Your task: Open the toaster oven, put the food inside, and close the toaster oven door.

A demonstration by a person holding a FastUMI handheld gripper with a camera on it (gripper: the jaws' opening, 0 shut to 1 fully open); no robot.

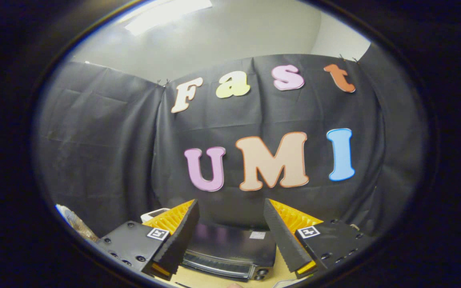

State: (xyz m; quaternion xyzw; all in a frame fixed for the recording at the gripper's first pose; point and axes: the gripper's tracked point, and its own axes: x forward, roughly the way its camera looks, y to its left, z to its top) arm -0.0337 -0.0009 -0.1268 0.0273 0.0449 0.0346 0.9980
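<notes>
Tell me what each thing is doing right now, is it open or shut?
gripper: open, fingers spread wide, holding nothing, up above the oven.
toaster oven: below and between the fingers, seen from above; door looks shut, though only its top edge shows.
table: a bare strip shows in front of the oven.

the toaster oven [230,244], seen between the spread fingers of the gripper [230,212], has a smooth, glossy top that mirrors the wall. the finger pads [282,236] look ridged and matt. the wall [106,140] is creased matt cloth. the table [214,280] looks like smooth pale wood.
</notes>
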